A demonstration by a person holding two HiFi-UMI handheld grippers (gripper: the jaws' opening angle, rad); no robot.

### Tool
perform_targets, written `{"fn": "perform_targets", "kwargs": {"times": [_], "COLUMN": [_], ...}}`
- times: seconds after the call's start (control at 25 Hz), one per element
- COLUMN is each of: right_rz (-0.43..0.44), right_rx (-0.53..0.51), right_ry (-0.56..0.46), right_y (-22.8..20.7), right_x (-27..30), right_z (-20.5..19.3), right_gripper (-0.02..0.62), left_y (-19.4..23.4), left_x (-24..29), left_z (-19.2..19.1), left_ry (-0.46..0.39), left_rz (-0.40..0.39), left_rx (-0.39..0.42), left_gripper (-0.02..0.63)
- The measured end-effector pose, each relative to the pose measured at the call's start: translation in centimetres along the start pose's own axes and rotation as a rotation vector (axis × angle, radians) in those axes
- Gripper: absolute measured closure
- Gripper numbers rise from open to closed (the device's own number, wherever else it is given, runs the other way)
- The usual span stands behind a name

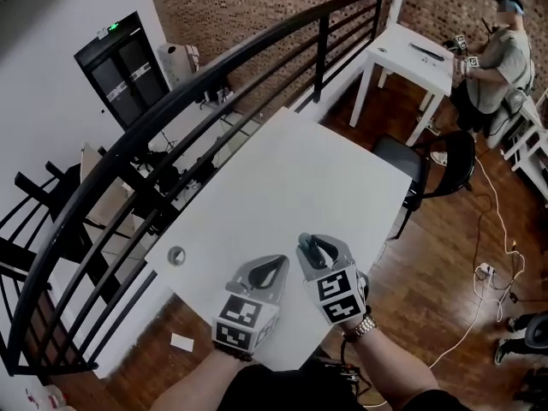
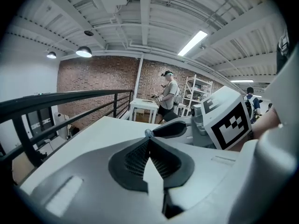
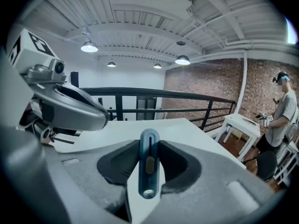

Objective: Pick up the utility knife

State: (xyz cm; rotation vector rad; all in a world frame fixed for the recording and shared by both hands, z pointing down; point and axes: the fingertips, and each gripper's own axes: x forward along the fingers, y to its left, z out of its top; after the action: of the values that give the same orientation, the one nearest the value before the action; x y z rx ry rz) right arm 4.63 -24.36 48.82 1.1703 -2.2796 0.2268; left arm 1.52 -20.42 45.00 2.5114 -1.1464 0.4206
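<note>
A blue utility knife (image 3: 149,164) with a slot and a yellowish slider stands upright between the pads of my right gripper (image 3: 149,141), which is shut on it. In the head view the right gripper (image 1: 315,245) hangs above the near edge of the white table (image 1: 291,178), and the knife (image 1: 319,248) shows as a dark sliver in its jaws. Just to its left, my left gripper (image 1: 272,271) is shut, and in its own view the left gripper (image 2: 149,139) has pads meeting with nothing between them.
A small round object (image 1: 176,255) lies near the table's left corner. A black railing (image 1: 214,67) runs along the far left side. A black chair (image 1: 428,165) stands at the table's right. A person (image 1: 501,54) works at another white table (image 1: 419,54). Cables trail over the wooden floor.
</note>
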Motion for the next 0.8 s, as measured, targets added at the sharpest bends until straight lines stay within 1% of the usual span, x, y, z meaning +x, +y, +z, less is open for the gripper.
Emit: {"fn": "perform_targets", "kwargs": {"times": [0.32, 0.68, 0.8], "right_rz": [-0.045, -0.061, -0.064], "right_rx": [0.0, -0.002, -0.007], "right_ry": [-0.065, -0.122, -0.14], "right_y": [2.2, 6.0, 6.9], "right_x": [-3.8, -6.5, -7.0], "right_z": [2.2, 3.5, 3.7], "right_gripper": [0.471, 0.471, 0.471], "left_y": [-0.8, -0.7, -0.8], "left_x": [-3.3, -7.1, -7.9], "left_z": [2.2, 2.1, 1.8], "left_ry": [-0.066, -0.095, -0.102], "left_rz": [-0.016, -0.009, -0.015], "left_rx": [0.053, 0.1, 0.097], "left_gripper": [0.589, 0.589, 0.589]}}
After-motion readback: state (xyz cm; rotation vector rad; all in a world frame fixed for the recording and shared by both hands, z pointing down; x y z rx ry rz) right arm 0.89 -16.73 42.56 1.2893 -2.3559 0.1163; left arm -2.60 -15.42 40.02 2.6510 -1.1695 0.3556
